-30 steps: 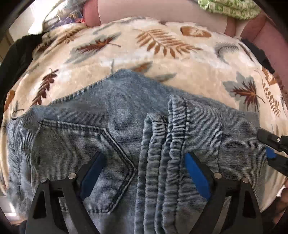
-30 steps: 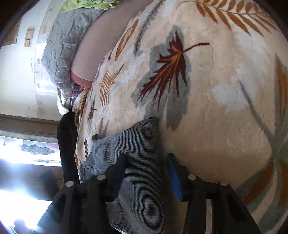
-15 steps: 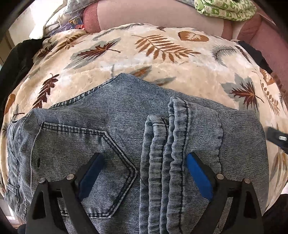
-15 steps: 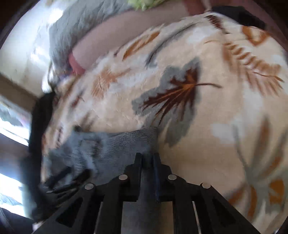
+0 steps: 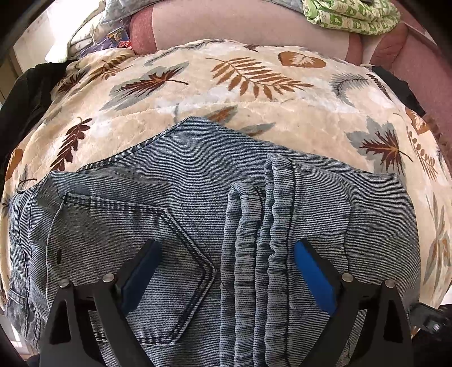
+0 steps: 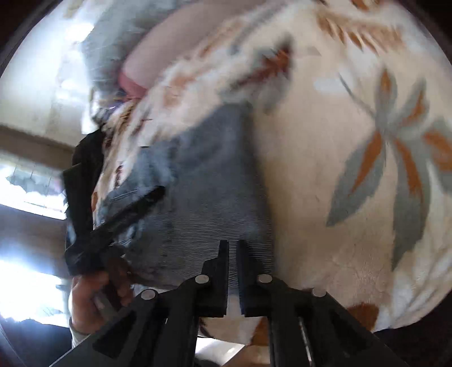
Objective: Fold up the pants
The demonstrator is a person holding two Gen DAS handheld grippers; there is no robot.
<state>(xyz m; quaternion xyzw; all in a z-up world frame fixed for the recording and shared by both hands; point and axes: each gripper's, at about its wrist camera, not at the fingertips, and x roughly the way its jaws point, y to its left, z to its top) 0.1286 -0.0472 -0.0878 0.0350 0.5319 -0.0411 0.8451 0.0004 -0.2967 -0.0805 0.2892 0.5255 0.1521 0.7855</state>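
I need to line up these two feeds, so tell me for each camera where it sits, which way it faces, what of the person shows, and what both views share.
Left wrist: on the left gripper, angled steeply down over the folded jeans on the leaf-print blanket; its two blue-padded fingers stand wide apart; no hand shows.
Right wrist: on the right gripper, tilted and blurred, facing the jeans' edge; fingers nearly together; the person's left hand shows holding the other gripper.
Shared: jeans, blanket, pink cushion behind.

Cream leaf-print blanket (image 5: 282, 127), pink cushion (image 5: 248, 25) behind, green patterned cloth (image 5: 353, 14) (crumpled) on top.
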